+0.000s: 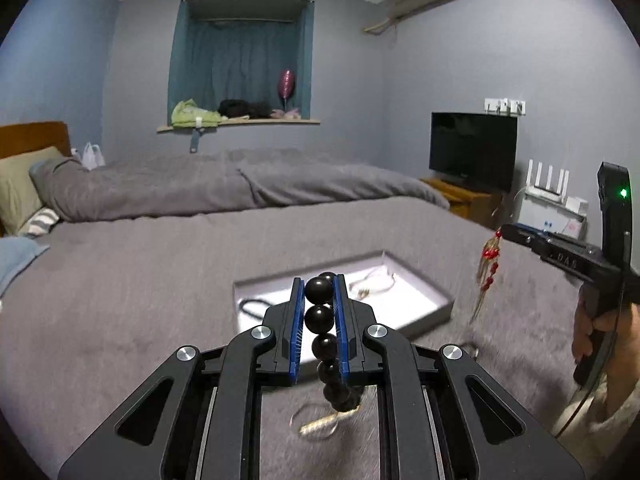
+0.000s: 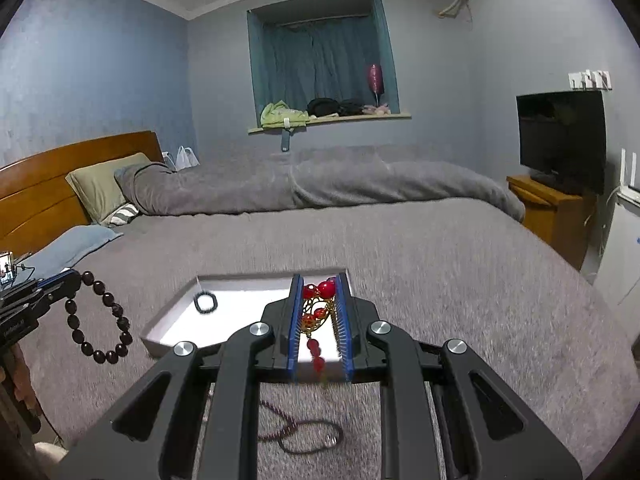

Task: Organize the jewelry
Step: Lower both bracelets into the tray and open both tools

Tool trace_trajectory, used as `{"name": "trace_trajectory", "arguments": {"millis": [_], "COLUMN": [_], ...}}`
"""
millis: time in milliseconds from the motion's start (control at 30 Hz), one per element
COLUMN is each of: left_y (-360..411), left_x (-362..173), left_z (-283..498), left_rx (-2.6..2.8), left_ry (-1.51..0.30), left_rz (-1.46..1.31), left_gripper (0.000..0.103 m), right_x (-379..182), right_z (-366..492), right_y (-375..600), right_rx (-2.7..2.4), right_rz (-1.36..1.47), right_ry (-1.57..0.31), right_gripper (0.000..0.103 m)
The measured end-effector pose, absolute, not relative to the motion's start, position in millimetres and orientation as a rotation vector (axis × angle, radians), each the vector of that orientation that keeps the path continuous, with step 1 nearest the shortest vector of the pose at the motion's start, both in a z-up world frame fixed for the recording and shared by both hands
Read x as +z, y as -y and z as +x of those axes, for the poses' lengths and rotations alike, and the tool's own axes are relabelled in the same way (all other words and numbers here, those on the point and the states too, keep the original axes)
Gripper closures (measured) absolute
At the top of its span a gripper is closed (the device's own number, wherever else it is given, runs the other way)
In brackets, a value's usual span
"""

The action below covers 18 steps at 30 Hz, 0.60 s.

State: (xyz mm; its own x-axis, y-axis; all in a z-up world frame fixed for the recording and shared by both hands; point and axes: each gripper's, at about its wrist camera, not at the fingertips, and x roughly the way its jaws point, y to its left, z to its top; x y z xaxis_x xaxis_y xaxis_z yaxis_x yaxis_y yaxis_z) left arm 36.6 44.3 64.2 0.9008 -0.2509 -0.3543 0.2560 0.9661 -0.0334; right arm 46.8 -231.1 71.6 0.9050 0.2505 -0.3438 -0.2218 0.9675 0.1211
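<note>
My left gripper is shut on a bracelet of large dark beads, which hangs down between its blue pads above the bed. From the right wrist view the same bracelet dangles as a loop at the far left. My right gripper is shut on a red-bead and gold filigree ornament; in the left wrist view that ornament hangs with a gold tassel at the right. A shallow white-lined box lies on the bed ahead, holding a small black bracelet and a pale chain.
Loose jewelry lies on the grey bedcover below me: a gold piece and dark cords or necklaces. A folded duvet, pillows and a wooden headboard are beyond. A TV on a wooden stand is at the right.
</note>
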Motion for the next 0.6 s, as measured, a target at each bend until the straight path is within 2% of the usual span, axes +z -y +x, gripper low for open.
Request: {"name": "trace_trajectory", "arguments": {"millis": [333,600], "left_y": [-33,-40], "left_x": [58,23], "left_z": [96,138], "left_rx": [-0.268,-0.293], "left_ry": [-0.405,-0.500], "left_rz": [-0.032,-0.086], "left_gripper": [0.088,0.088], "right_x": [80,37], "right_z": [87,136], "right_y": [208,194], "right_rx": [0.264,0.285], "right_rz": [0.091,0.089], "right_ry": [-0.329,-0.447], "right_gripper": [0.087,0.087]}}
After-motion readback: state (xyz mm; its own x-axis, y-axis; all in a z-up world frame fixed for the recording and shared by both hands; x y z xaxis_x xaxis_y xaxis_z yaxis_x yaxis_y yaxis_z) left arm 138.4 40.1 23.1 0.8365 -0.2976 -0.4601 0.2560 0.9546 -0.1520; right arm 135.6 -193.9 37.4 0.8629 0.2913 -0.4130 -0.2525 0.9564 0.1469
